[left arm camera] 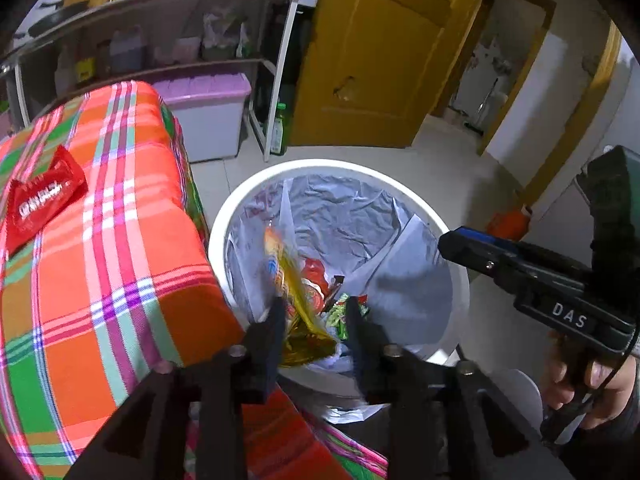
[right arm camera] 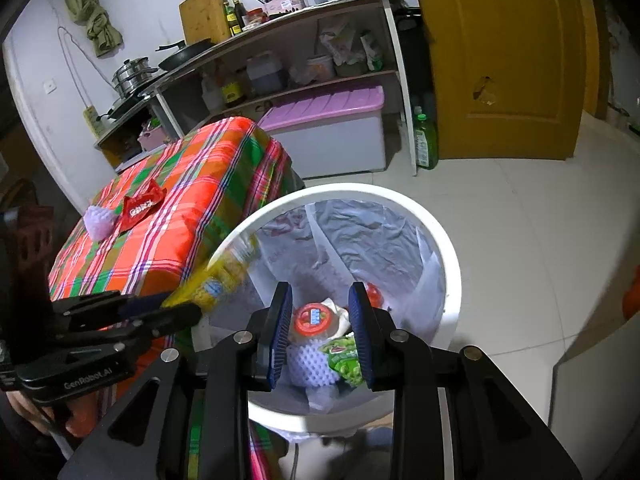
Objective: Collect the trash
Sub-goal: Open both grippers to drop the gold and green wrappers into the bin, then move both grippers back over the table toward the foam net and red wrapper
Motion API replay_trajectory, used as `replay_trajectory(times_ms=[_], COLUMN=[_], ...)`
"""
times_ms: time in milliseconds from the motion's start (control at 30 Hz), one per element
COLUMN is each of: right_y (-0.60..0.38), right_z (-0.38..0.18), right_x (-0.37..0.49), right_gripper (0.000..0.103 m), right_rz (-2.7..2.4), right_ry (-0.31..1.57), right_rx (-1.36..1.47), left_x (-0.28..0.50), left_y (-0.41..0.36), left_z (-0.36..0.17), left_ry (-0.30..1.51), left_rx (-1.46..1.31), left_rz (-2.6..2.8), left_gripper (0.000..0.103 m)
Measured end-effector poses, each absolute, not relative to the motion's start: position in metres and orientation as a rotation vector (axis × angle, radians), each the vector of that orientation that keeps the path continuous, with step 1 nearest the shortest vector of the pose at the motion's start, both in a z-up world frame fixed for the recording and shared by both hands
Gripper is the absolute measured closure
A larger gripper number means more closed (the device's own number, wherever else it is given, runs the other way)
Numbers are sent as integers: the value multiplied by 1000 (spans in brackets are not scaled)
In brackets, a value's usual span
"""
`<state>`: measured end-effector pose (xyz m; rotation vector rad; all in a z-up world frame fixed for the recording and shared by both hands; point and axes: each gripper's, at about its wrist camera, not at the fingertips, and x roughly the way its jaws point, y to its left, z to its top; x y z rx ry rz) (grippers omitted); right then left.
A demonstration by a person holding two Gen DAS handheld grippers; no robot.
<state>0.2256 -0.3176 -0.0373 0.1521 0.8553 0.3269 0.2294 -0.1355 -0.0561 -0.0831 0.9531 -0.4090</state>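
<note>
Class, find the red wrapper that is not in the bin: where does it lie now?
The red wrapper lies on the plaid cloth, left of the white bin, touching a pale foam net on its left in the right wrist view.

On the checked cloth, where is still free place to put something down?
The checked cloth is bare from the red wrapper to its far edge and its bin-side edge. The near-left corner, with the wrapper and purple foam net, is crowded.

A shiny yellow and orange plastic wrapper (left arm camera: pixel 294 288), blurry, hangs between the left gripper's fingers (left arm camera: pixel 276 320), over the round white bin (left arm camera: pixel 240 200). A red wrapper (left arm camera: pixel 42 200) lies flat, far left of them.
</note>
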Motion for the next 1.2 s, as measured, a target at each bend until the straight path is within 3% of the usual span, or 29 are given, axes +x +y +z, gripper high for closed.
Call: replay_trajectory(times_ms=[300,767,900,1200], right_y=[-315,-291,-277,-252], right_z=[-29,10,19,29], right_x=[217,183,172,158], right_gripper=[72,72,66,65], right_rz=[342,407,442,490], right_ry=[833,747,727,691], right_rx=[148,119,100,81], left_x=[222,173,157,130], left_y=[-128,-98,-88,-59], left_z=[-49,3,16,29], left_ry=[927,751,705,643], left_rx=[-105,-140,-132,-153], left_rz=[-403,-356,-337,-283], left_gripper=[66,66,66,66])
